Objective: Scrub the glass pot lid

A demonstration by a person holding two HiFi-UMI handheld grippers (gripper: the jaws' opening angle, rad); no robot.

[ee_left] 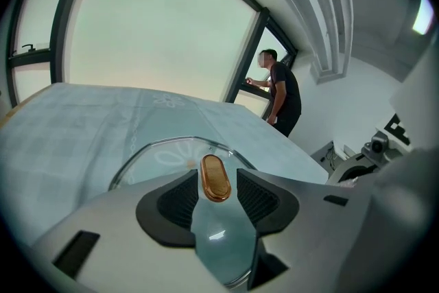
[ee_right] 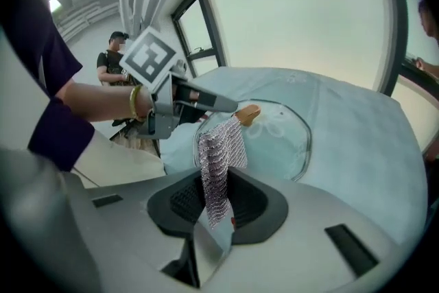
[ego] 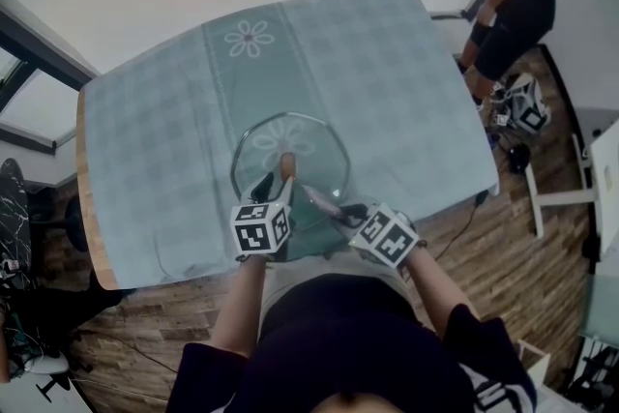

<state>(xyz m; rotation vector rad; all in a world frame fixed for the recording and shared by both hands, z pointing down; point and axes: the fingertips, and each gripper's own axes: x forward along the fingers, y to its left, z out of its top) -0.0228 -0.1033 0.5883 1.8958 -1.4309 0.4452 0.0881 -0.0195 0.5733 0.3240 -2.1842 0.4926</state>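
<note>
The glass pot lid (ego: 308,142) lies flat on the pale checked tablecloth (ego: 174,121), near the table's 6 o'clock edge and straight ahead of you. From your head view the two grippers crowd its near rim, and you cannot read their jaws there.

Your left gripper view does show them. The left gripper (ee_left: 218,197) has its pads standing apart on either side of the lid's wooden knob (ee_left: 215,178), at 9 and 3 o'clock of it, and neither is pressing on it.

Your right gripper view shows the right gripper (ee_right: 216,199) clamped on a mesh scrubbing cloth (ee_right: 221,151). The cloth stands up from the jaws toward 12 o'clock, with the lid beyond it at 1 o'clock.

Only the left gripper view shows a person (ee_left: 281,89) at the window (ee_left: 151,31), at 1 o'clock. Only the right gripper view shows a second person (ee_right: 115,60), at 10 o'clock.
</note>
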